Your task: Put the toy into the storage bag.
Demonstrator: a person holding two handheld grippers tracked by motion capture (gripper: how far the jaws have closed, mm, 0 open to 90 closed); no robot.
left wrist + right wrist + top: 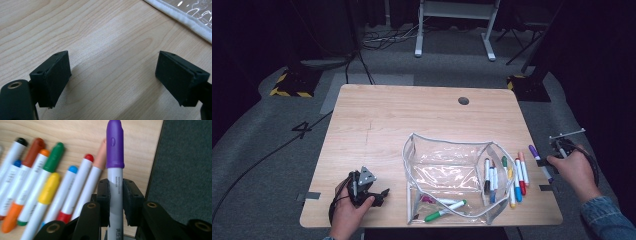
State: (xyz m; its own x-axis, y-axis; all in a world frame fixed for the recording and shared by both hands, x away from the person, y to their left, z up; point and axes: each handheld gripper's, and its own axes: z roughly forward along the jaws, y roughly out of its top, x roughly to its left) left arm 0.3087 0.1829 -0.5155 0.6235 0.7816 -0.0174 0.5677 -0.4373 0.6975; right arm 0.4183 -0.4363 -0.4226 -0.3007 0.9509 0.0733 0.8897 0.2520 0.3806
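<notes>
The right tool [115,195] grasps the purple-capped marker [115,170] by its barrel, cap toward 11 o'clock in the high view; the left tool [112,77] rests released on the desk [377,115].

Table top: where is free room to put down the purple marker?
Free: the bare wood between the clear pouch and the table's far edge, and left of the pouch up to the left gripper. Crowded: the marker row on the right, beside the pouch.
</notes>
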